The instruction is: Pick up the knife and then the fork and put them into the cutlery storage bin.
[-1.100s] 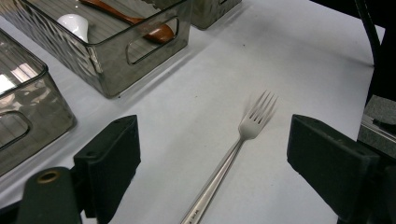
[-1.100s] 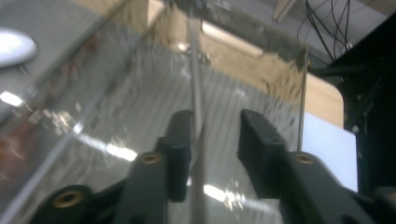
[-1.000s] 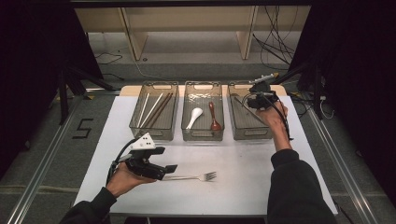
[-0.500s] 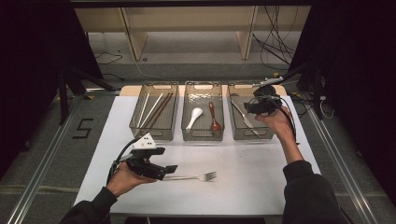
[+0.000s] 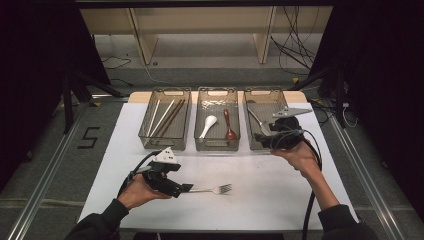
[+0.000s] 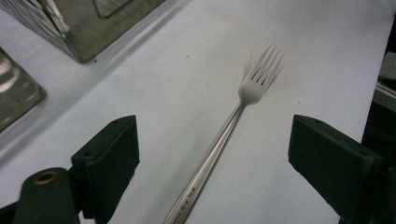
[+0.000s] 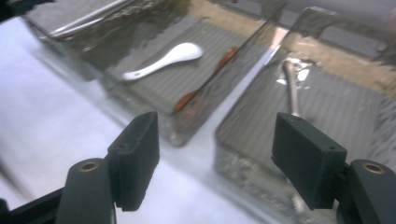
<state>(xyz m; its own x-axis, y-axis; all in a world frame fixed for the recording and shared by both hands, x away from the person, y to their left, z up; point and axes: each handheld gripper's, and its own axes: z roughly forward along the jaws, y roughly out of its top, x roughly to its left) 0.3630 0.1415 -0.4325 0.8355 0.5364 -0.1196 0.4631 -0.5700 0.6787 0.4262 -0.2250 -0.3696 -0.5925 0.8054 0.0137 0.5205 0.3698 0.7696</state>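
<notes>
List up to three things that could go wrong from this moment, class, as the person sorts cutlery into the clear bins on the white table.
1. The left gripper has open jaws either side of the steel fork's thin, smooth handle; it could slip or pivot when pinched.
2. The right gripper, jaws just opened and empty, hangs at the right-hand clear plastic bin's near end and could nudge it.
3. The fork's tines might catch a bin rim.
</notes>
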